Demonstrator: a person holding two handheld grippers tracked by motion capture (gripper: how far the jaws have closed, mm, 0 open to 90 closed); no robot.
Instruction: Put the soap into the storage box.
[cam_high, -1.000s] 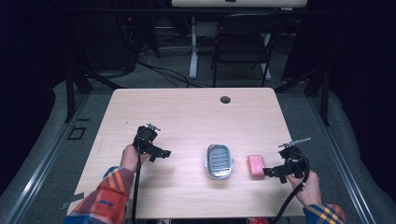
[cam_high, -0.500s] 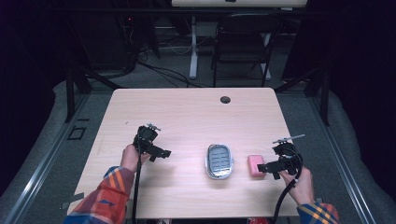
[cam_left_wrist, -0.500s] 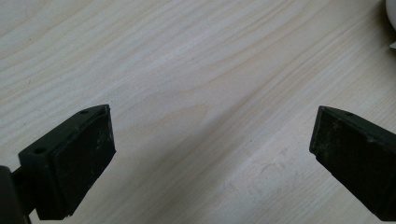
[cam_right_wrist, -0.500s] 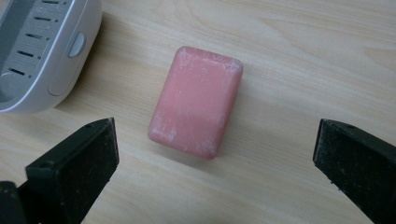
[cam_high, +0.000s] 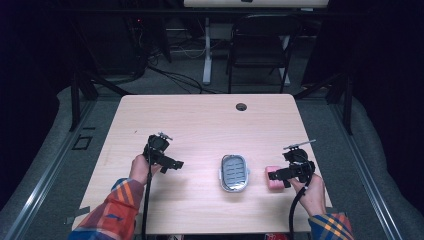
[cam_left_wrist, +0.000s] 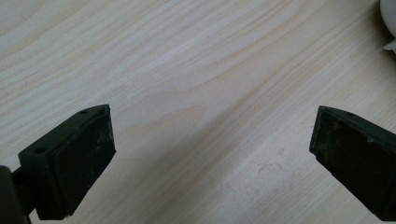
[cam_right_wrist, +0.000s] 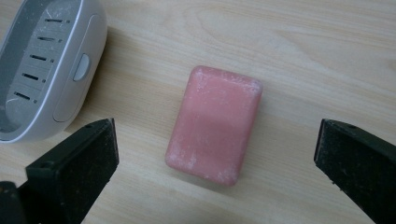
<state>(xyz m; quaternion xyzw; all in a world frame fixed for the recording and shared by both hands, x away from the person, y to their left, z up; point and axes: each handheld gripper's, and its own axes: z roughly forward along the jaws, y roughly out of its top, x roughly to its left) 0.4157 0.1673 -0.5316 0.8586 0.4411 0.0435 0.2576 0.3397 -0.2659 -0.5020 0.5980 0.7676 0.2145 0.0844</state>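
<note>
Soap (cam_right_wrist: 214, 125) flat on table (cam_high: 200, 125), just right of soap dish (cam_high: 234, 173) | right gripper (cam_right_wrist: 215, 154) wide open, empty, straddling it | left gripper (cam_left_wrist: 210, 154) wide open, empty | risk: powdery bar slips from pads, or jaw knocks dish

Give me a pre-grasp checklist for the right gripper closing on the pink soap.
1. Right gripper jaws open wider than the soap: ok.
2. Soap between the jaws: ok.
3. Soap clear of the soap dish, not touching: ok.
4. Jaws low enough to catch the soap's sides: cannot tell.
5. Dish tray bare, ready to take the soap: ok.
6. Left gripper open, away from the soap: ok.
</note>
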